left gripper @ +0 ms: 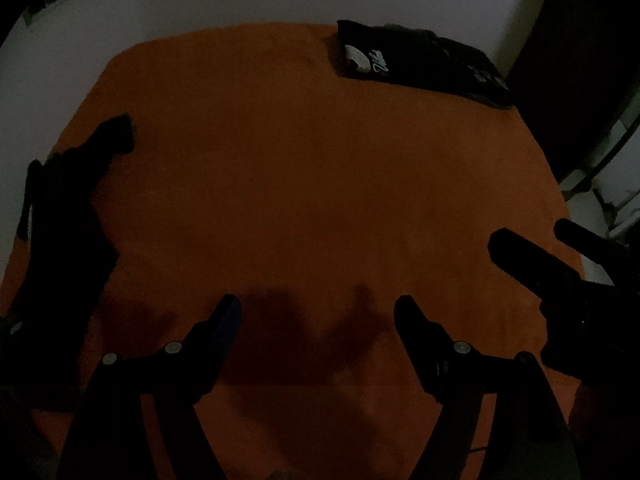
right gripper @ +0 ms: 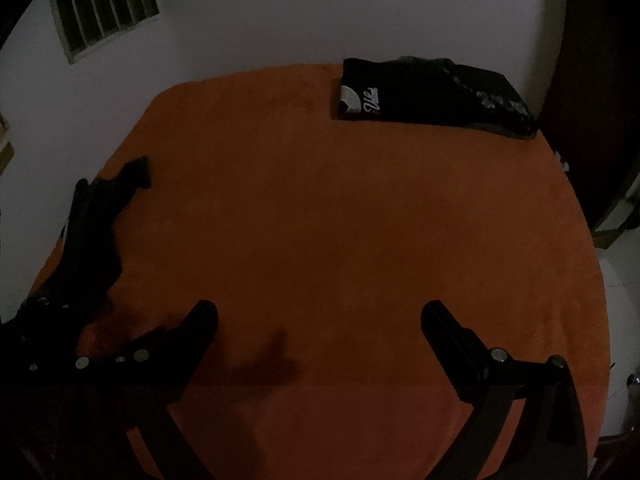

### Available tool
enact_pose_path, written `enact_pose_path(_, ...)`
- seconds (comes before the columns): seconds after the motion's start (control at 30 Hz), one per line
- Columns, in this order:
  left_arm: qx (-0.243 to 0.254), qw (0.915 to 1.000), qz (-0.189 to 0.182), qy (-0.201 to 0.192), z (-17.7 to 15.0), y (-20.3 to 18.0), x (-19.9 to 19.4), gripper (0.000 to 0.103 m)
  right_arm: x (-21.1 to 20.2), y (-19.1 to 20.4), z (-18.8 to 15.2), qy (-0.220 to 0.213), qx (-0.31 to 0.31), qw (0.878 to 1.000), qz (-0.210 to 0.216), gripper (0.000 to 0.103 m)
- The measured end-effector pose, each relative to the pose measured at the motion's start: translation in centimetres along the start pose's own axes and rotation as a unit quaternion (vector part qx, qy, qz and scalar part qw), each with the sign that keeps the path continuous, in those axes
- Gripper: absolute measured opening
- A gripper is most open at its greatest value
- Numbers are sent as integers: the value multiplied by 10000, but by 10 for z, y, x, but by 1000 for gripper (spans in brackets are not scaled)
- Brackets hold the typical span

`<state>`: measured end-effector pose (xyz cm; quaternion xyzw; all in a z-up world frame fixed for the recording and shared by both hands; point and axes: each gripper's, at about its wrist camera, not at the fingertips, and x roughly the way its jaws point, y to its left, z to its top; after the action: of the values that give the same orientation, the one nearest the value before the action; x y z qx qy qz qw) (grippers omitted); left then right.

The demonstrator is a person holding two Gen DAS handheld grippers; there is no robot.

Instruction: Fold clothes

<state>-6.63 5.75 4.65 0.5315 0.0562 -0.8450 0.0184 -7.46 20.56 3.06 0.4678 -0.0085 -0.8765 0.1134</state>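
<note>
- A dark unfolded garment (right gripper: 96,232) lies at the left edge of the orange table (right gripper: 320,220), its long axis running from lower left toward upper centre.
- Folded black clothes (right gripper: 432,96) sit upper right; a white script logo shows, unreadable.
- The left gripper (left gripper: 318,316) and right gripper (right gripper: 320,320) both tilt down over the table, jaws apart, empty.

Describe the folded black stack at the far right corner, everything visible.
The folded black garment stack lies flat on the orange table cover at its far right corner, by the white wall. Soft cloth; the nearest left piece is a neat rectangle with a white half-round logo and script lettering. The pieces to the right look rumpled, with greyish print. Nothing but the cover touches it; both grippers are well short of it.
</note>
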Motion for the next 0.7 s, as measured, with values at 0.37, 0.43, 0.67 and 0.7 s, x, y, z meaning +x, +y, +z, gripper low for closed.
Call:
enact_pose_path(0.37, -183, 9996, 82, -175, -3, 15, -2, 79, -1, 1, -1, 6, 22, 9999, 126, 102)
enact_pose_path(0.43, -140, 9996, 130, -184, -6, 16, -2, 79, 0, 4, -3, 45, -21, 9999, 102, 102)
enact_pose_path(0.67, -265, 9994, 49, -230, -6, 23, -8, 79, 5, 5, -9, 141, 34, 9998, 105, 102)
enact_pose_path(0.7, -255, 9993, 39, -256, -6, 22, -9, 79, 6, 6, -10, 157, 45, 9998, 130, 102)
